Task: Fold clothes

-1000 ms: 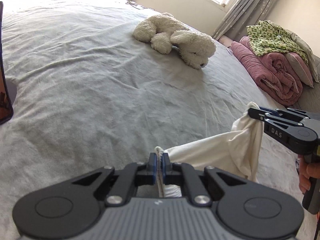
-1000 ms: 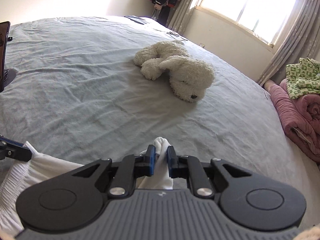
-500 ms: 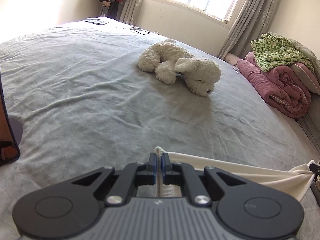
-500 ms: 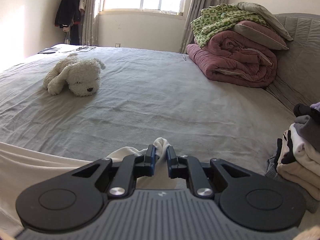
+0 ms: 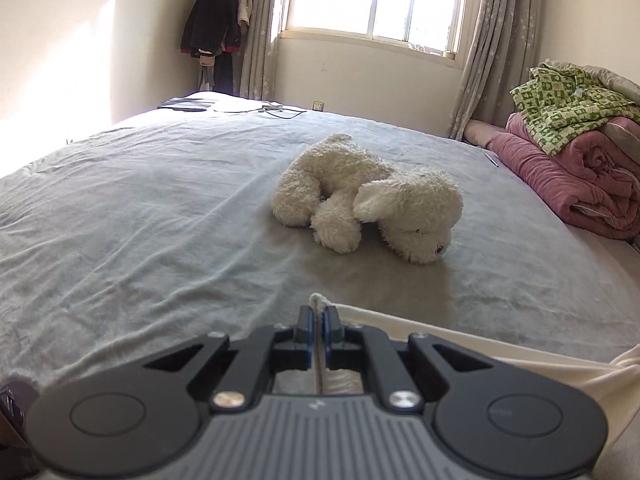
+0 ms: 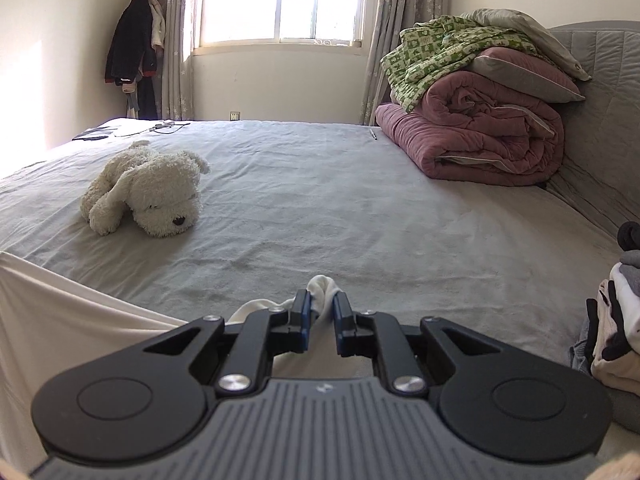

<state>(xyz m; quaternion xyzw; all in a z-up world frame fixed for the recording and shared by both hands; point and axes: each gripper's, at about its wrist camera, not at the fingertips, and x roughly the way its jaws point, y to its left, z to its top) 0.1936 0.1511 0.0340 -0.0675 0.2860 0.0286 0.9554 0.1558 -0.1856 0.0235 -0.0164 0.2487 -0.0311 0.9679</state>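
Note:
A cream-white garment is stretched taut between my two grippers above the grey bed. My left gripper is shut on one corner of it; the cloth runs off to the right edge. My right gripper is shut on the other corner, a bunch of white cloth sticking out between its fingers. The garment's body hangs to the left in the right wrist view.
A white plush dog lies mid-bed, also in the right wrist view. Rolled pink quilt with green blanket sits by the headboard. A stack of folded clothes is at the right edge. Dark clothes hang by the window.
Both grippers have lifted and tilted up and moved apart, pulling the garment from a slack bunch into a taut stretched edge. Both keep their hold.

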